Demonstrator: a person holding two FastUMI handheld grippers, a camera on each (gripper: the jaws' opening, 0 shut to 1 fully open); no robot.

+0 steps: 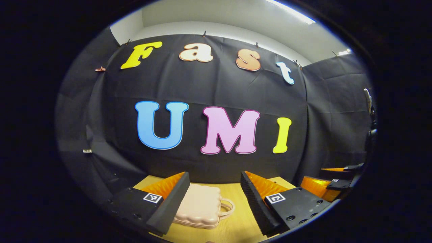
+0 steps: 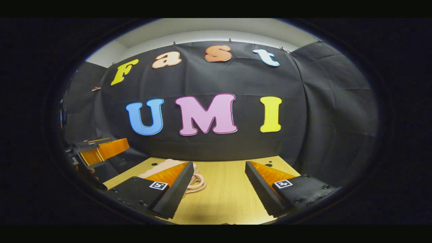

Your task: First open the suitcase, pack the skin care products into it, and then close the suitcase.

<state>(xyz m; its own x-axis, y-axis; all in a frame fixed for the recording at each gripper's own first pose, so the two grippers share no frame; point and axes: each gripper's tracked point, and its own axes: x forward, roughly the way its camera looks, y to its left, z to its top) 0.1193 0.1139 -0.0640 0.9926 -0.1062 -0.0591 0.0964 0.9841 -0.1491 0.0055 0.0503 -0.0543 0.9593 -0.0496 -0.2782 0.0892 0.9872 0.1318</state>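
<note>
- In the left gripper view, the left tongs (image 1: 214, 199) hover above the wooden worktop (image 1: 236, 224) with their two fingers spread wide and nothing between them; the left finger (image 1: 168, 206) overlaps the near-left edge of the suitcase in the picture, though whether it touches cannot be told
- The suitcase (image 1: 200, 207), a small pale pink case with a ribbed shell, lies flat and closed on the worktop between the two fingers, closer to the left one; its looped handle (image 1: 226, 206) points towards the right finger (image 1: 258, 202) and stays apart from it
- At the far right of that view the right tongs (image 1: 332, 184) sit near the worktop's edge
- In the right gripper view, the left tongs (image 2: 98, 152) show at the far left, raised off the worktop (image 2: 222, 192)
- Next, the suitcase (image 2: 160, 167) peeks out behind the left finger (image 2: 175, 192) of the right tongs (image 2: 219, 190), its handle (image 2: 197, 182) just beside that finger's tip
- The right tongs are wide open and grip nothing; bare worktop lies between the fingers
</note>
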